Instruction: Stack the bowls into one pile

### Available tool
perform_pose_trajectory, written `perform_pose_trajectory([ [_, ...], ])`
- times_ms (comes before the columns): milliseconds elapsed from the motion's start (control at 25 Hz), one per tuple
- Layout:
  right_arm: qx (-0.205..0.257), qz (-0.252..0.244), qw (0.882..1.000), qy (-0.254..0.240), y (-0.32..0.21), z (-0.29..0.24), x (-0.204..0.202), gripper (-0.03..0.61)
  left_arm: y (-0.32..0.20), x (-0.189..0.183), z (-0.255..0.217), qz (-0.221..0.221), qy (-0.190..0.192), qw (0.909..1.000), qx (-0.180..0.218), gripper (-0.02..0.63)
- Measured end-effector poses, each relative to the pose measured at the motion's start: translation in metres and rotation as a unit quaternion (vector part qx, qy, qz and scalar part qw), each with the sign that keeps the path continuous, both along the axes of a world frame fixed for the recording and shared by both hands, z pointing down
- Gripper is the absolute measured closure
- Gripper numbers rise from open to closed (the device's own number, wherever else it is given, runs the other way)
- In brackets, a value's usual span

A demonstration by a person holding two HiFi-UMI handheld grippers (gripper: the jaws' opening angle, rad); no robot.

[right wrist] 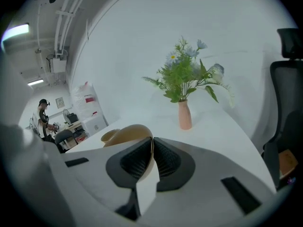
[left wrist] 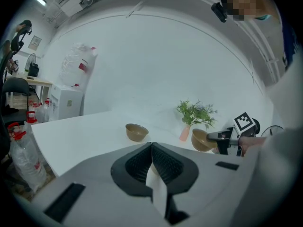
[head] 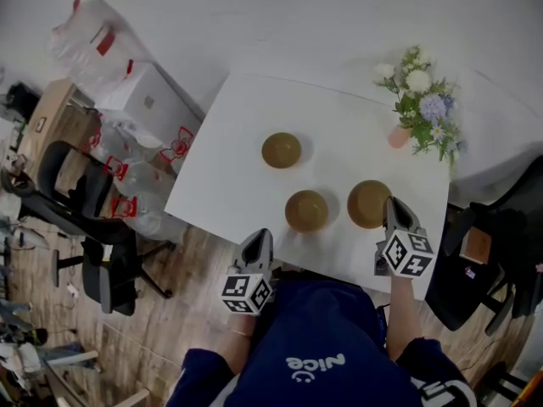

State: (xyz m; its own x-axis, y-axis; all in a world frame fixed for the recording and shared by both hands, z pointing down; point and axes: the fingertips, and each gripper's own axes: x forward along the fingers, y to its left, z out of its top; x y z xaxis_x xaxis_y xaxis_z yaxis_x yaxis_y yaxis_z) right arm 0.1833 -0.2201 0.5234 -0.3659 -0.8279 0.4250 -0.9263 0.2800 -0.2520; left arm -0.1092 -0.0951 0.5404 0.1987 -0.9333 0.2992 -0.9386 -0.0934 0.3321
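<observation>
Three brown bowls are on the white table [head: 237,142]: a far bowl [head: 281,150] [left wrist: 136,132], a middle bowl [head: 306,211] and a right bowl [head: 368,203]. My right gripper [head: 392,203] [right wrist: 152,150] is shut on the near rim of the right bowl [right wrist: 125,136] [left wrist: 202,140], which looks tilted and raised off the table. Another bowl [right wrist: 110,135] peeks out behind the held one. My left gripper [head: 261,237] [left wrist: 151,148] is shut and empty at the table's front edge, left of the middle bowl.
A pink vase of flowers [head: 422,108] [right wrist: 184,115] [left wrist: 185,132] stands at the table's far right corner. Left of the table are a black office chair [head: 81,210], a white cabinet [head: 148,100] and plastic bags [head: 89,32]. Another dark chair [head: 488,253] is on the right.
</observation>
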Motion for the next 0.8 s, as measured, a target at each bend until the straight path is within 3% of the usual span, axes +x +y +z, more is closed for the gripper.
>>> perform_pose_trajectory([
  [480, -0.005, -0.132, 0.991, 0.011, 0.001, -0.006, -0.097, 0.541, 0.001, -0.005, -0.008, -0.007, -0.005, 0.9999, 0.009, 0.595],
  [800, -0.028, -0.187, 0.982, 0.017, 0.006, 0.010, -0.141, 0.541, 0.015, -0.019, -0.009, -0.036, -0.006, 0.9993, 0.005, 0.594],
])
